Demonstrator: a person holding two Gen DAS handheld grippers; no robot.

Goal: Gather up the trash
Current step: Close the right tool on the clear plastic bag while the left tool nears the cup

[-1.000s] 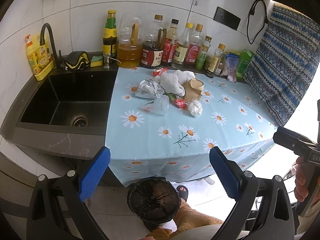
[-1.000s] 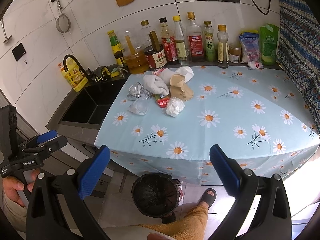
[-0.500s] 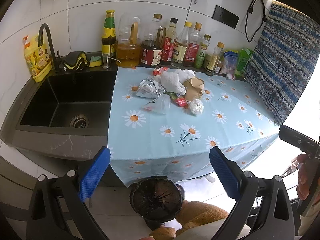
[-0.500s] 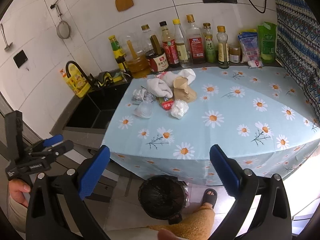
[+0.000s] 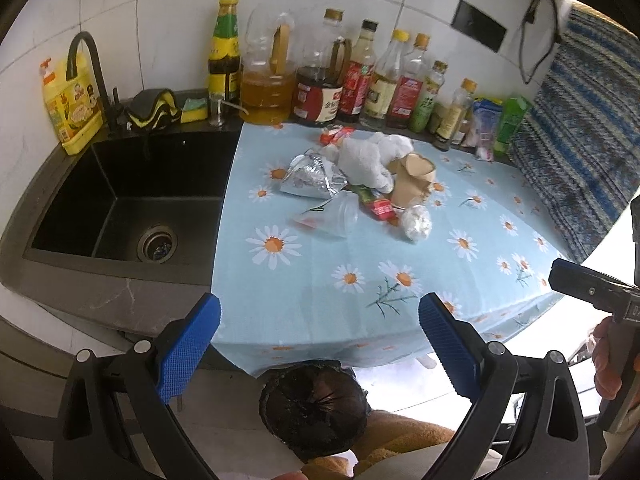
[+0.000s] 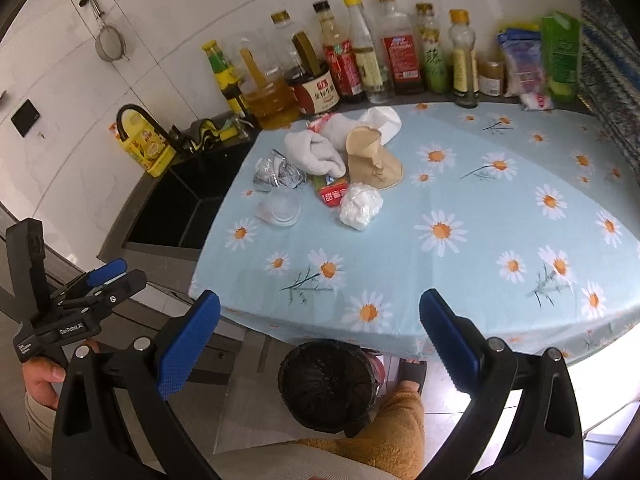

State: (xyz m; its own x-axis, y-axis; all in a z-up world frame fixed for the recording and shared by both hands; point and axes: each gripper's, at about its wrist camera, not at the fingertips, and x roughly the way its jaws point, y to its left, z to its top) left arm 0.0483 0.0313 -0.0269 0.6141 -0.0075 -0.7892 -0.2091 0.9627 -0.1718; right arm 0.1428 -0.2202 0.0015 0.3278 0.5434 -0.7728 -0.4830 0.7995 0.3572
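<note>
Left gripper (image 5: 319, 344): jaws spread wide, nothing between the blue pads (image 5: 188, 350); it hovers short of the table's near edge, well apart from the trash. Right gripper (image 6: 319, 344): jaws likewise wide apart and empty; positioned off the near edge of the table. In the right view the left gripper appears at lower left, held by a hand (image 6: 40, 372).

Trash: clustered on the far-left part of the daisy cloth (image 6: 460, 280), near the bottle row (image 6: 384, 60); components are a foil wrapper (image 6: 278, 174), a clear cup (image 6: 282, 208) lying on its side just in front of it, a white rag (image 6: 316, 152), a crushed paper cup (image 6: 370, 156), a red packet (image 6: 330, 198) and a white wad (image 6: 360, 206) nearest the front; the packet touches the wad; the rag overlaps the paper cup.

Bin (image 6: 328, 384): black-lined, on the floor below the near table edge, between the fingers in both views. Sink (image 5: 132, 200): left of the cloth.
</note>
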